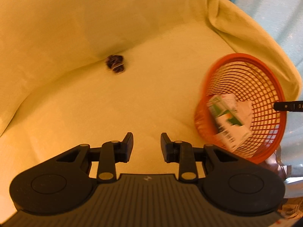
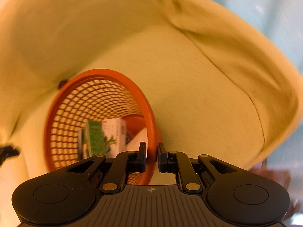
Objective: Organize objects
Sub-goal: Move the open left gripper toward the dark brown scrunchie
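An orange mesh basket hangs tilted over the yellow sofa seat, its opening turned toward the cameras. Inside lie green-and-white cartons. My right gripper is shut on the basket's rim, which runs between its fingers; one of those fingers shows at the rim in the left wrist view. A small dark scrunchie rests in the crease between seat and backrest. My left gripper stands open above the seat with nothing in it, well short of the scrunchie.
A yellow cover drapes the sofa seat, backrest and right armrest. A pale blue surface lies beyond the armrest. Blurred clutter sits low at the right. A dark blurred object shows at the left edge.
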`<action>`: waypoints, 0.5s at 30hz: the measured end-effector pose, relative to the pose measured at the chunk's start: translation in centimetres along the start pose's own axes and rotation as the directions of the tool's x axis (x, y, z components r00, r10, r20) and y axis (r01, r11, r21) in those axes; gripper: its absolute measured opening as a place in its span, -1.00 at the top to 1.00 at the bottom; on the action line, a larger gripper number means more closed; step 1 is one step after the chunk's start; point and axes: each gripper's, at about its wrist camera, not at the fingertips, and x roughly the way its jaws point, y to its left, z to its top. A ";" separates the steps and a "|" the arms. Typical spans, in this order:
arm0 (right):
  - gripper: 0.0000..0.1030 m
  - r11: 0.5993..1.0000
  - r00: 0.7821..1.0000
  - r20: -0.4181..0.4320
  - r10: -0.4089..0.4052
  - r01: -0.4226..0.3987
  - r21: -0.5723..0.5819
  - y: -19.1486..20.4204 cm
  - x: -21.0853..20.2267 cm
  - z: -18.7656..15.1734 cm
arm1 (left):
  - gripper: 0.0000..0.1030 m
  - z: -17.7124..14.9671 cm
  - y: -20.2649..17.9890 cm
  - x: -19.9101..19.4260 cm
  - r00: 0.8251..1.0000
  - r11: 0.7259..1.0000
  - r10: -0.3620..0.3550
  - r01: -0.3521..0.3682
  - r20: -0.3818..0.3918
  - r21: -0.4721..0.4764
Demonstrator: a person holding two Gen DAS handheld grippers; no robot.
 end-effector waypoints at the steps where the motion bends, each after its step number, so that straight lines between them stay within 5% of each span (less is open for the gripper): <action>1: 0.85 0.997 1.000 -0.010 -0.003 0.004 0.071 -2.2 0.5 -0.2 | 0.50 -0.2 0.3 -0.2 1.000 1.000 0.009 -0.009 -0.001 -0.008; 6: 0.81 0.907 0.998 -0.042 0.052 -0.030 0.421 -10.8 1.4 -3.1 | 0.50 -1.3 1.8 -1.2 0.998 0.997 0.061 -0.061 -0.005 -0.044; 12: 0.81 0.954 0.993 -0.059 0.098 -0.076 0.290 -5.3 0.8 -3.9 | 0.44 -2.1 3.4 -1.4 0.996 0.991 0.093 -0.094 -0.015 -0.095; 15: 0.82 0.938 0.993 -0.053 0.102 -0.078 0.337 -5.4 0.7 -3.8 | 0.30 -2.3 3.9 -1.3 0.996 0.992 0.087 -0.087 -0.006 -0.095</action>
